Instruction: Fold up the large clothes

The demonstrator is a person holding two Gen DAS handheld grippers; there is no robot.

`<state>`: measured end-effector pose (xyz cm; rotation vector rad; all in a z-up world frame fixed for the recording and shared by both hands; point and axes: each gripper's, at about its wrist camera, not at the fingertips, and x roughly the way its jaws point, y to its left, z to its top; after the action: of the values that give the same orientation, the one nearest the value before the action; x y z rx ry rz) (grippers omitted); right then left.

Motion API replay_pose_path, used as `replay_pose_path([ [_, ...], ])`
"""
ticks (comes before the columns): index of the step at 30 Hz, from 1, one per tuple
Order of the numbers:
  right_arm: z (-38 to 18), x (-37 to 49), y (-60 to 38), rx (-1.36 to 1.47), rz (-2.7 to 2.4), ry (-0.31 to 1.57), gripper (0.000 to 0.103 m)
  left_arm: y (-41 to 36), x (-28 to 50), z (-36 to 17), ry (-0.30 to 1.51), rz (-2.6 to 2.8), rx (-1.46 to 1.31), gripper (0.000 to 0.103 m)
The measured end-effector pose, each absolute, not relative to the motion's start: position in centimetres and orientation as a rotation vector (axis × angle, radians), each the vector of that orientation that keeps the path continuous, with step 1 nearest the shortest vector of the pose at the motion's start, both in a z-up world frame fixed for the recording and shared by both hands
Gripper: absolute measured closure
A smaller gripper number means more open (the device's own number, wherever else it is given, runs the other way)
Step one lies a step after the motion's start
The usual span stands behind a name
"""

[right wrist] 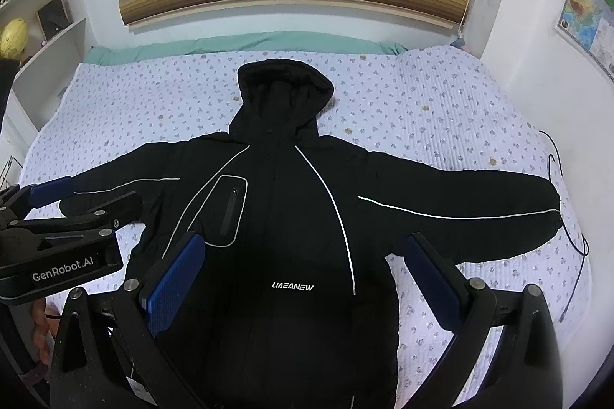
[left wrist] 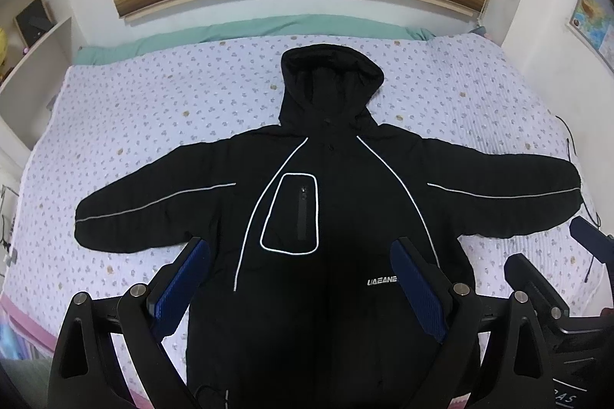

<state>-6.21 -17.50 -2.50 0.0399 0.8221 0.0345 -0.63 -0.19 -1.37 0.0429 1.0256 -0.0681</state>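
Note:
A black hooded jacket (left wrist: 337, 194) with white piping lies flat, front up, on the bed, both sleeves spread out sideways and the hood toward the wall. It also shows in the right wrist view (right wrist: 291, 217). My left gripper (left wrist: 303, 255) is open and empty, held above the jacket's lower chest. My right gripper (right wrist: 303, 251) is open and empty, above the jacket's lower right side. The left gripper's body (right wrist: 57, 240) shows at the left of the right wrist view, over the left sleeve.
The bed has a lilac flowered quilt (left wrist: 161, 109) and a green sheet edge (left wrist: 245, 33) at the wall. A white shelf unit (left wrist: 30, 25) stands to the left. A black cable (right wrist: 571, 217) lies by the right sleeve cuff. A map (right wrist: 587, 17) hangs at right.

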Motion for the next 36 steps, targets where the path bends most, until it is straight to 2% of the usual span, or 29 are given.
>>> replay_pose_path([
  [36,-4.1,-5.5,-16.4,0.018,0.067,0.884,0.000,0.1,-0.3,-2.0,1.045,-0.068,0.025,0.008],
])
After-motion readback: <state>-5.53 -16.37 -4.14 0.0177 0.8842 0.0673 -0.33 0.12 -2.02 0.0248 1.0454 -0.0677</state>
